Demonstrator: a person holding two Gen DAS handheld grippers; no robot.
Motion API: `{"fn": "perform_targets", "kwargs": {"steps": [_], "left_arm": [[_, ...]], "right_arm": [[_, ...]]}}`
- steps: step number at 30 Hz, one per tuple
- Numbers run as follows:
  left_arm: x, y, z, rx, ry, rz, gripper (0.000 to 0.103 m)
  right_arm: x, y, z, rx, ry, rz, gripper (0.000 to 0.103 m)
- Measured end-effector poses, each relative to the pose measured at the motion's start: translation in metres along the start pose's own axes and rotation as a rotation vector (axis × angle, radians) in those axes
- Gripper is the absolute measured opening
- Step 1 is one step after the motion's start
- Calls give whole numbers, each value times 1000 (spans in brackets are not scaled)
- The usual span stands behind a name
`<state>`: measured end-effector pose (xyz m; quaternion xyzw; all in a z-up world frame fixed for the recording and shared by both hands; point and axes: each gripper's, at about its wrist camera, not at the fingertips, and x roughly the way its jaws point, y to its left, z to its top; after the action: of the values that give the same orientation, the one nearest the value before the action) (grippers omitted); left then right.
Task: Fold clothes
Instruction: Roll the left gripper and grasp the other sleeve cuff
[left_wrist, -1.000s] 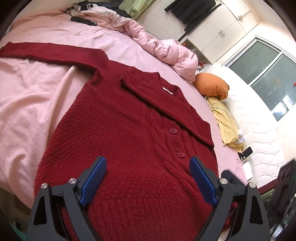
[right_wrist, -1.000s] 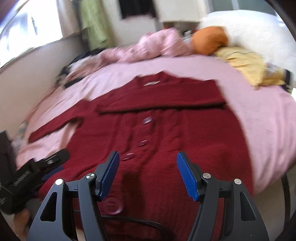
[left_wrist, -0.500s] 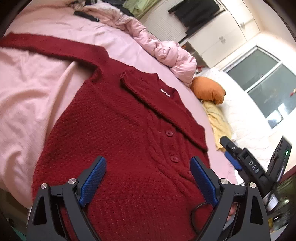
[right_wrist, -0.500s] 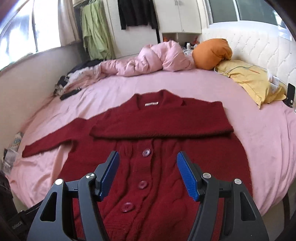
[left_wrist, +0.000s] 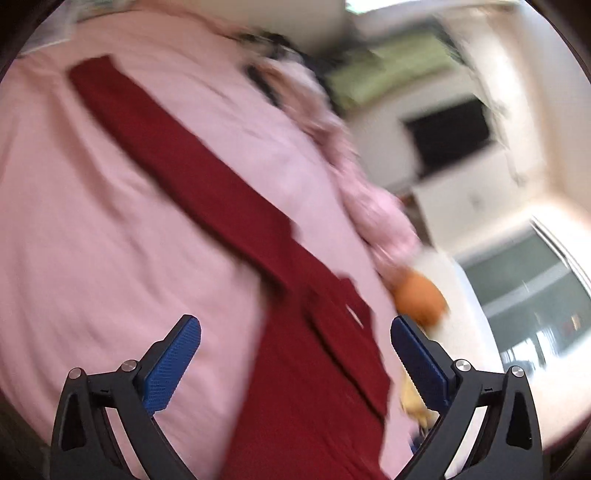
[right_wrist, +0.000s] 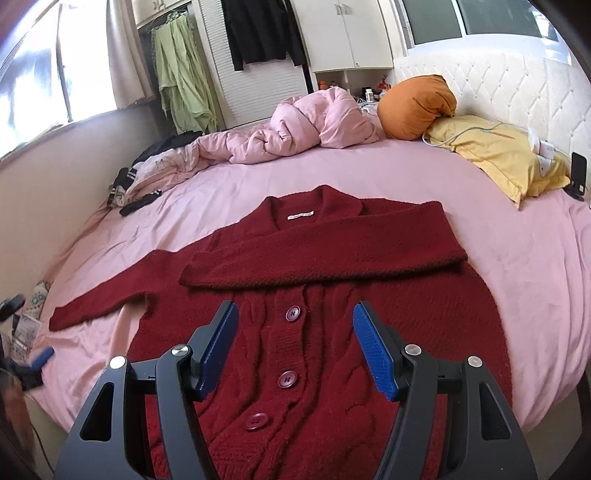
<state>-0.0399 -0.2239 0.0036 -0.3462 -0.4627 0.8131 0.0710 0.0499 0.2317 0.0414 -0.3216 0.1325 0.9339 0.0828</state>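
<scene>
A dark red knitted cardigan (right_wrist: 332, 295) lies front up on the pink bed sheet (right_wrist: 517, 240), buttoned. Its right sleeve (right_wrist: 332, 254) is folded across the chest. Its left sleeve (right_wrist: 107, 295) stretches out flat toward the bed's left side. My right gripper (right_wrist: 293, 343) hovers open above the button row, holding nothing. The left wrist view is blurred: my left gripper (left_wrist: 295, 354) is open and empty, over the spot where the outstretched sleeve (left_wrist: 177, 158) meets the cardigan's body (left_wrist: 303, 406).
A crumpled pink duvet (right_wrist: 295, 129), an orange pillow (right_wrist: 417, 107) and a yellow pillow (right_wrist: 502, 155) lie at the bed's head by the white headboard (right_wrist: 517, 85). Dark clothes (right_wrist: 136, 195) are heaped at the far left. A phone (right_wrist: 578, 171) sits at the right edge.
My left gripper has swung left, from over the cardigan's body toward the outstretched sleeve; its view is now blurred. My right gripper has risen slightly over the buttons.
</scene>
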Motion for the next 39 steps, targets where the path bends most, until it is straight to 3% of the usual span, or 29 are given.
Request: {"fn": "perform_targets", "kwargs": {"steps": [4,7,13,14,17,23,26,29,33,34,35,39], "left_arm": [[9,59,51,-153,-44,57,103],[9,101,82,-290,-133,68,103],[13,176,126,-555,-242,-46,103],[13,188,133,-604,-263,-94,103],[16,201,150,-646,-289,-173,103],[30,218,173,-788,-283,-192,103],[28,208,188,-731,-330,-161,103],[30,194,209,-621,-352,-24,103],[31,196,211,-594,-381,15,102],[30,196,210,-584,-399,15,99],[29,196,209,-574,-416,18,89],[24,210,205,-547,-417,127,33]], "right_arm": [[2,-2,0,9,6,0,65],[4,-4,1,19,16,-3,65],[10,0,2,13,36,-24,65],[11,1,2,10,39,-28,65],[14,2,2,5,50,-42,65],[20,3,3,14,68,-63,65],[22,6,3,2,76,-71,65],[22,7,3,-3,78,-73,65],[22,6,3,2,79,-72,65],[22,6,3,3,80,-71,65],[22,6,3,3,80,-69,65],[22,5,3,7,81,-64,65]]}}
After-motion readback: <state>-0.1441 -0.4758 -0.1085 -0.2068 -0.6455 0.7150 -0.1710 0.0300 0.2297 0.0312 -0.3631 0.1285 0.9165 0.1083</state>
